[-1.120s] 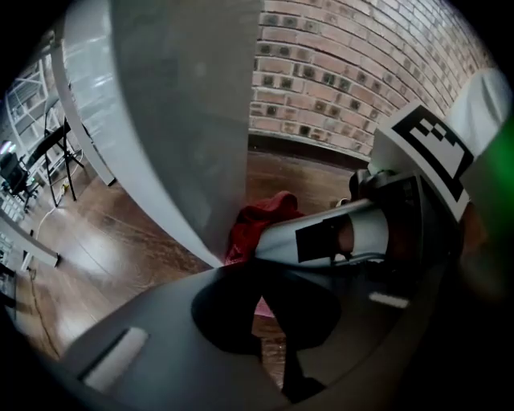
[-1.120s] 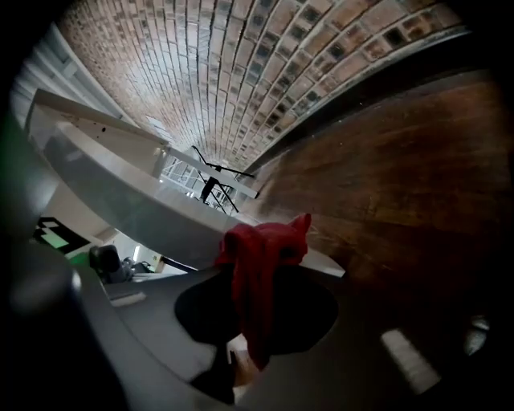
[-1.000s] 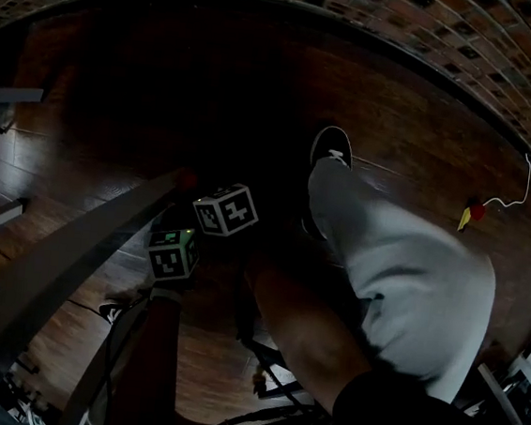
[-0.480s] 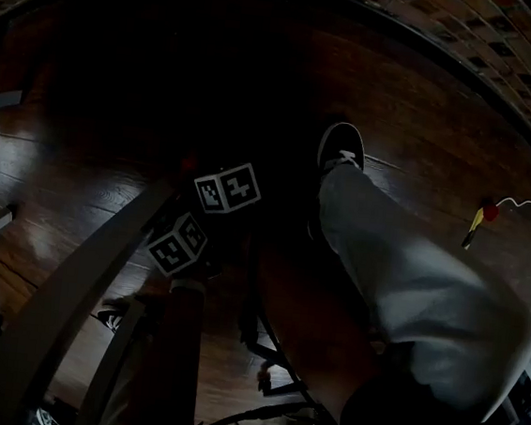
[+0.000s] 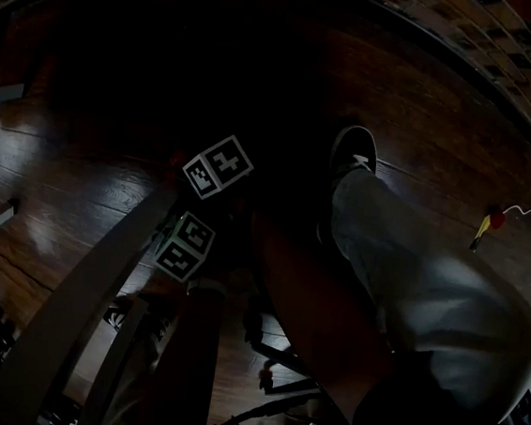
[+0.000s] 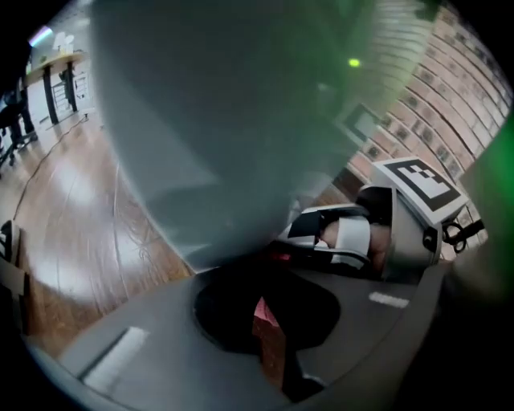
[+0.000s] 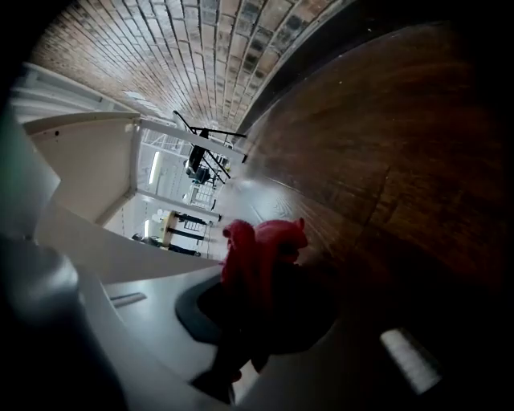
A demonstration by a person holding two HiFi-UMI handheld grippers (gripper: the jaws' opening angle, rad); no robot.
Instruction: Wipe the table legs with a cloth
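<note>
Beside one grey table leg [image 6: 241,120], right gripper [image 7: 257,309] jaws clench one red cloth [image 7: 261,249], left gripper [image 6: 269,325] jaws closed

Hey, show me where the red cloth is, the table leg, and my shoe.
red cloth [image 7: 261,249], right gripper view, on the bunched upper fold.
table leg [image 5: 98,284], head view, about midway along the grey leg.
shoe [image 5: 354,153], head view, on the black upper near the toe.
</note>
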